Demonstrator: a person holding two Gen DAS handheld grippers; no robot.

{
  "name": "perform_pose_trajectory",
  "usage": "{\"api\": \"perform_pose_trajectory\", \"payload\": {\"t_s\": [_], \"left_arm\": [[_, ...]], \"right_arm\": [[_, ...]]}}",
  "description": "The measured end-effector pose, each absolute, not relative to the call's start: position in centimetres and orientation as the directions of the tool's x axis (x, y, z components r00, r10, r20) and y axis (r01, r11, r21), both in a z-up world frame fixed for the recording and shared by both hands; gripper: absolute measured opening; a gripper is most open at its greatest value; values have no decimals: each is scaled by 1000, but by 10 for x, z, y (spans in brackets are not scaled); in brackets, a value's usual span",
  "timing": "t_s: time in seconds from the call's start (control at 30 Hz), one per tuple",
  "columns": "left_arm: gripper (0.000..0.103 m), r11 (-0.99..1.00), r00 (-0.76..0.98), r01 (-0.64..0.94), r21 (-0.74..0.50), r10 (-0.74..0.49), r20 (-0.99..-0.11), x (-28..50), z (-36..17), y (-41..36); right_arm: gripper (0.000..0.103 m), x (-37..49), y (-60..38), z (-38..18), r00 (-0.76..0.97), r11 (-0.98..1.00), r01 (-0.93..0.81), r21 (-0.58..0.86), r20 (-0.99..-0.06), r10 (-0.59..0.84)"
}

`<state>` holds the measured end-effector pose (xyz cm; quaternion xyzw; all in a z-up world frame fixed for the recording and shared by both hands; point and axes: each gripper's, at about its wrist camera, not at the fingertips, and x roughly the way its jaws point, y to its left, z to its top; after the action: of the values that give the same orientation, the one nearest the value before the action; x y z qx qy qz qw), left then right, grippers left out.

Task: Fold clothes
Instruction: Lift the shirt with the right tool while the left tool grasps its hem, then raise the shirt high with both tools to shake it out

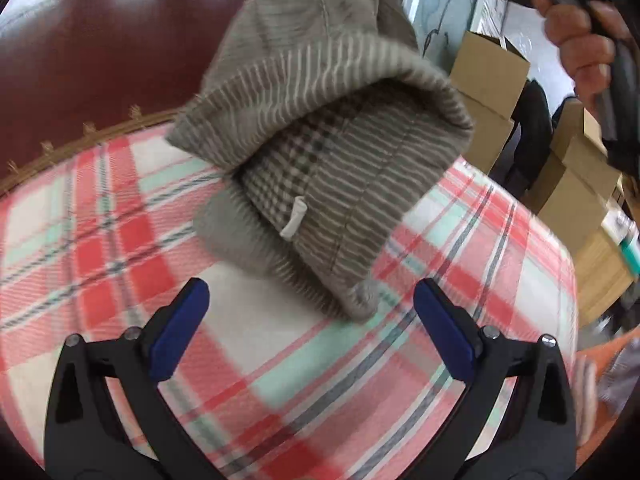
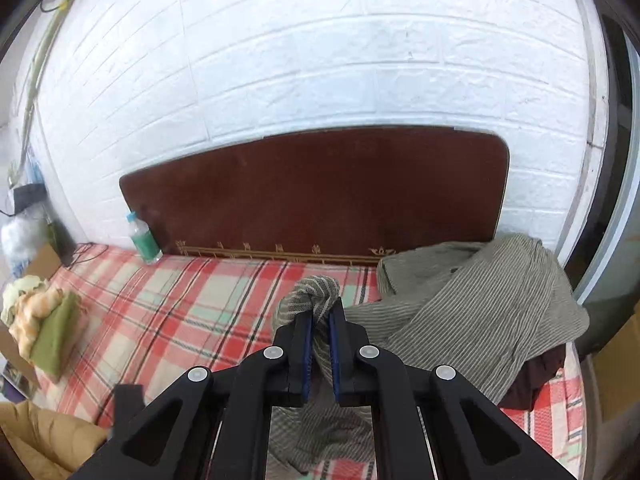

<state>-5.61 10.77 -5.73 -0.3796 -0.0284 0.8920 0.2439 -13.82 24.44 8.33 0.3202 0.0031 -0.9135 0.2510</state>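
Note:
A grey-green striped garment (image 1: 320, 128) hangs from above over the plaid bed sheet (image 1: 100, 220), its lower end resting on the sheet; a small white drawstring tip (image 1: 293, 220) shows on it. My left gripper (image 1: 310, 312) is open and empty, just in front of the garment's lower edge. My right gripper (image 2: 320, 316) is shut on a bunched fold of the striped garment (image 2: 310, 294) and holds it up above the bed. A second heap of striped cloth (image 2: 480, 308) lies on the bed at the right.
A dark red headboard (image 2: 320, 192) stands against the white brick wall. A plastic bottle (image 2: 144, 240) stands at the bed's far left. Folded green and orange cloth (image 2: 44, 320) sits at the left edge. Cardboard boxes (image 1: 492, 80) stand beyond the bed.

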Motion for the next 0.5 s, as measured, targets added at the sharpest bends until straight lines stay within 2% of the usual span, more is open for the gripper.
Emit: {"api": "perform_pose_trajectory", "payload": {"t_s": [0.13,0.2,0.23,0.27,0.3,0.37,0.5], "left_arm": [[100,-891,-572,-357,-280,446,-688,-72,-70,117],[74,-901,-564,-328,-283,427,-707,-83,-76,118],[49,-907,-558,-318,-278,416,-718,-90,-78,117],[28,-912,-553,-307,-272,404,-729,-97,-80,117],[18,-915,-549,-302,-269,397,-735,-102,-80,115],[15,-915,-553,-277,-293,401,-731,-110,-75,103],[13,-945,-633,-194,-263,325,-702,-123,-56,66]], "right_arm": [[6,-137,245,89,-674,-862,473,181,-556,-487],[6,-138,248,87,-673,-863,473,179,-559,-485],[6,-138,249,86,-672,-864,470,179,-562,-482],[6,-138,252,84,-667,-862,470,189,-564,-487],[6,-139,255,81,-666,-865,466,187,-570,-482],[6,-139,259,74,-666,-875,458,158,-590,-455],[10,-137,258,49,-642,-877,475,69,-655,-399]]}}
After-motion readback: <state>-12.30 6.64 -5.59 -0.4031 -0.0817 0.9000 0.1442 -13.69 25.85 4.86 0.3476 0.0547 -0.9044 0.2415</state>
